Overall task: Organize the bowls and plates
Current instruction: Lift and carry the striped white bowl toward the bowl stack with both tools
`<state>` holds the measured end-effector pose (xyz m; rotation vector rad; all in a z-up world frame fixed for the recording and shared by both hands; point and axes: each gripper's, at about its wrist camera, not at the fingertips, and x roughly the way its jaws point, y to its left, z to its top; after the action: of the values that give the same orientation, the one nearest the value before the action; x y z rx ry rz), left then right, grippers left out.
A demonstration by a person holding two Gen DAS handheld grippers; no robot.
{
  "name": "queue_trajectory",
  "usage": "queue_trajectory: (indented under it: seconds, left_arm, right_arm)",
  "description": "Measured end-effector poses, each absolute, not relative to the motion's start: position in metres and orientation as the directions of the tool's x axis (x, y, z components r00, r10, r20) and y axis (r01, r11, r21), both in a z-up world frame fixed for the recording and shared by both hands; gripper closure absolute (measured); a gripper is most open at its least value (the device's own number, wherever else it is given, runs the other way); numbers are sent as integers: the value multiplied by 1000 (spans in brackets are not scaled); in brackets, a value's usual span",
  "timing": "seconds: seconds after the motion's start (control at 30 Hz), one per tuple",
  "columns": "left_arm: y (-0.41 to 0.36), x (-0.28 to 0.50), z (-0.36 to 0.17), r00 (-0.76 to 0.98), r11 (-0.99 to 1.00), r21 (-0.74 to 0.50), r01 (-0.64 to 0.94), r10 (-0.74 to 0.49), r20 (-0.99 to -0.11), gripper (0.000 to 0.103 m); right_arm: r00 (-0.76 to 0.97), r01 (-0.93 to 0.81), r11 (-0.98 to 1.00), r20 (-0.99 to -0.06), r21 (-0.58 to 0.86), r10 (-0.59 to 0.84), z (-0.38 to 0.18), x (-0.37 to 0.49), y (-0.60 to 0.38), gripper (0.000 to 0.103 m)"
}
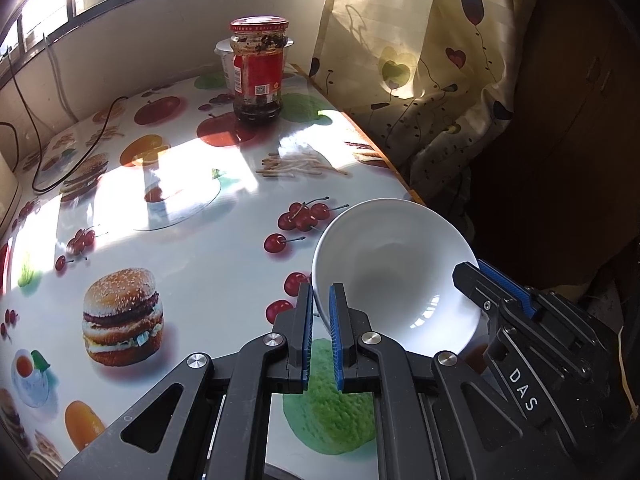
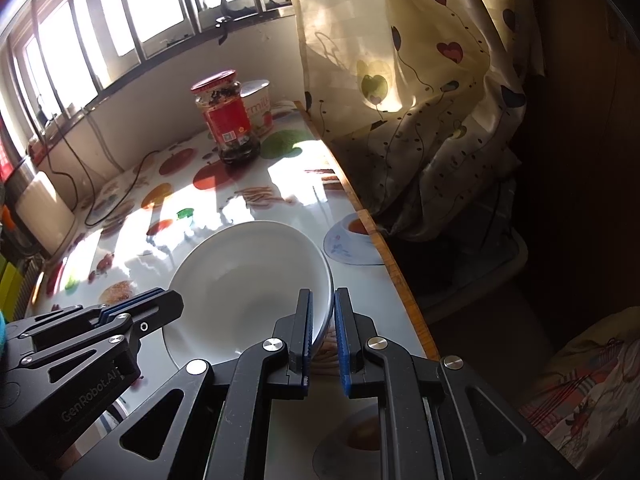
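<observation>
A white bowl is held tilted above the table near its right edge. My left gripper is shut on the bowl's left rim. My right gripper is shut on the bowl's right rim; the bowl fills the middle of the right wrist view. Each gripper shows in the other's view: the right one at the bowl's far rim, the left one at the bowl's left rim.
A red-lidded jar and a white cup behind it stand at the table's far end. The fruit-print table ends in a wooden edge on the right, with a curtain beyond. Black cables lie far left.
</observation>
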<state>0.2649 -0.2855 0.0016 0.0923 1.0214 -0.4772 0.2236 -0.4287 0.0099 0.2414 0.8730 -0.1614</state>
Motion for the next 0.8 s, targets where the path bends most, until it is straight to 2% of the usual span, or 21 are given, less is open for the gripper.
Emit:
queue_trajectory:
  seconds: [0.8]
  left_arm:
    - [-264,241,29,469,892,-161,422,-367,-803,95]
  right_arm:
    - [681,224,962,-731,155,-40,38,202,-409,91]
